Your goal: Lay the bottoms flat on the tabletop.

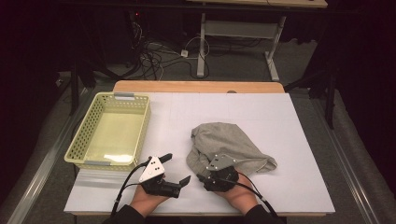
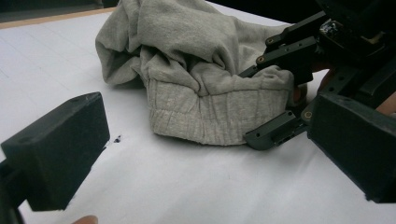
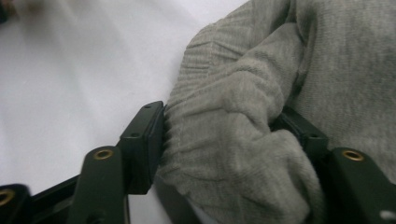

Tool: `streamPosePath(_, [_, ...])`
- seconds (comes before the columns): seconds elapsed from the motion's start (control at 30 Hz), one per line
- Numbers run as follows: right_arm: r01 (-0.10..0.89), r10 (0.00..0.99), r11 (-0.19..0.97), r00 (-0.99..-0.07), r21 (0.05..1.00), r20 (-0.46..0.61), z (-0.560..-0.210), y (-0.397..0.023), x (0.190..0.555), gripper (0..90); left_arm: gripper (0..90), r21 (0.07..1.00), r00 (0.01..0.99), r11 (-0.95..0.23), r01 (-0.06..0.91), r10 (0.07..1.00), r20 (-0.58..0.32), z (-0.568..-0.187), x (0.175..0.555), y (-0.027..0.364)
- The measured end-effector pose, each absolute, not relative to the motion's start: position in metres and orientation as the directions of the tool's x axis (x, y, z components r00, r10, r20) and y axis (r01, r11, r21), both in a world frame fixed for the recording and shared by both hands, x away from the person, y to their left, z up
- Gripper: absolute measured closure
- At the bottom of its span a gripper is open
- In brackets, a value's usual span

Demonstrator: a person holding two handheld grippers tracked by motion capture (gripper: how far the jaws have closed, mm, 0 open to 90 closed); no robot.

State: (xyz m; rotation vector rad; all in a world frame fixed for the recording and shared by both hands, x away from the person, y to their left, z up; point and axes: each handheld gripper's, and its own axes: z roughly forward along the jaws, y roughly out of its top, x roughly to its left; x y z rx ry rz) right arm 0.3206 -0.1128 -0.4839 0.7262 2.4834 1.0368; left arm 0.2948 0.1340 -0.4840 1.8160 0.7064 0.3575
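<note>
A crumpled grey knit garment (image 1: 224, 140) lies on the white table (image 1: 303, 154), right of centre. My right gripper (image 1: 212, 164) sits at its near edge, and in the right gripper view a thick fold of the ribbed cloth (image 3: 243, 140) fills the gap between the two jaws of this gripper (image 3: 219, 119), both pads touching it. The left gripper view shows the garment (image 2: 187, 56) with the right gripper (image 2: 273, 91) straddling its ribbed hem, one jaw above and one at the table. My left gripper (image 1: 177, 168) (image 2: 205, 158) stands open just left of the garment, nothing between its jaws.
A pale yellow plastic basket (image 1: 122, 96) stands at the table's left, close to my left gripper. The table's wooden back edge (image 1: 196, 86) runs behind the white sheet. Cables and desk legs lie on the floor beyond.
</note>
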Motion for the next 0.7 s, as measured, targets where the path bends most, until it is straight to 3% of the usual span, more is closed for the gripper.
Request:
streamPosePath(0.37, [0.324, 0.584, 0.578, -0.805, 0.749, -0.102, -0.483, -0.117, 0.319, 75.7, 0.0, 0.931, 0.769, -0.228, 0.286, 0.634, -0.081, -0.484, 0.294, 0.133])
streamPosePath(0.57, [0.305, 0.592, 0.52, -0.802, 0.798, -0.078, -0.476, -0.127, 0.316, 78.2, 0.0, 0.929, 0.771, -0.235, 0.288, 0.632, -0.079, -0.484, 0.294, 0.132])
streamPosePath(0.7, [0.238, 0.575, 0.443, -0.815, 0.864, -0.071, -0.458, -0.138, 0.31, 78.2, 0.0, 0.927, 0.774, -0.246, 0.282, 0.629, -0.069, -0.484, 0.294, 0.131])
